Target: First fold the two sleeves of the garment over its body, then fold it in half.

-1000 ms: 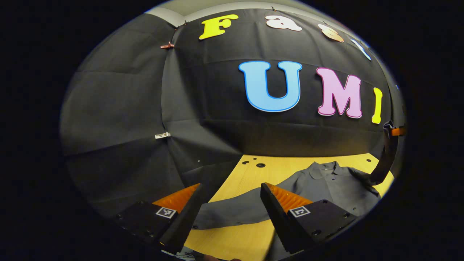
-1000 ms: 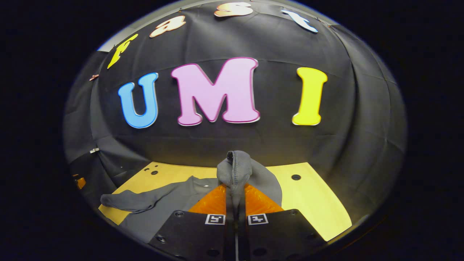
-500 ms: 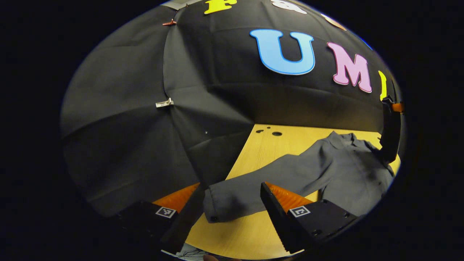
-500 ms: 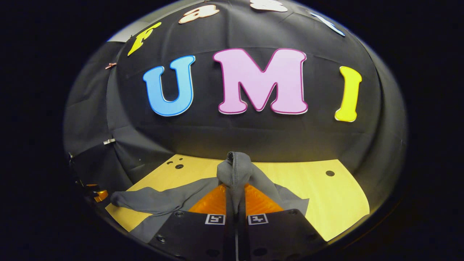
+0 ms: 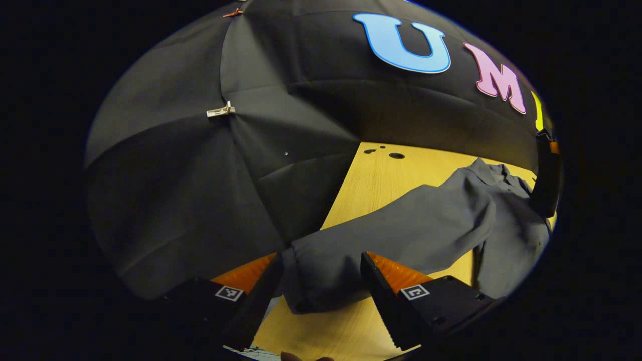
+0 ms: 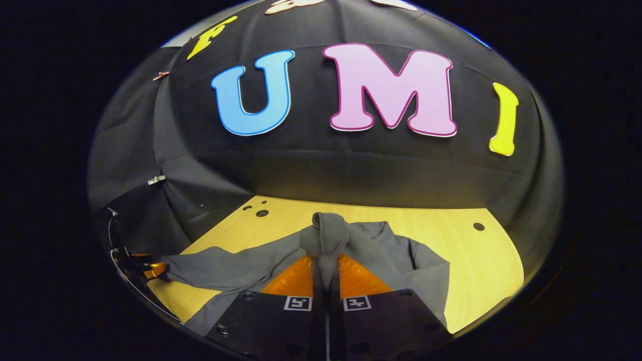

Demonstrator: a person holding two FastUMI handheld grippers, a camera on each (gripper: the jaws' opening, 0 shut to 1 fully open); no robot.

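Note:
A dark grey collared shirt [image 5: 501, 215] lies on the wooden table [image 5: 381, 175]. Its long sleeve [image 5: 401, 230] stretches toward me, and the cuff [image 5: 316, 286] rests on the table between the spread fingers of my open left gripper [image 5: 320, 258]. In the right gripper view, my right gripper [image 6: 326, 256] is shut on the other sleeve's cuff [image 6: 328, 233], held up above the shirt's body [image 6: 406, 255]. The right gripper [image 5: 545, 180] also appears at the far right edge of the left gripper view. The left gripper [image 6: 143, 268] appears by the far sleeve end in the right gripper view.
The table [image 6: 486, 260] has small holes [image 6: 261, 213] near its back corners and one hole [image 6: 478, 226] at the right. The black cloth wall [image 5: 200, 175] hangs close behind and to the left of the table. Bare wood lies right of the shirt.
My left gripper has dropped and moved forward, so the sleeve cuff now lies between its open fingers. My right gripper has carried its cuff over the shirt's body.

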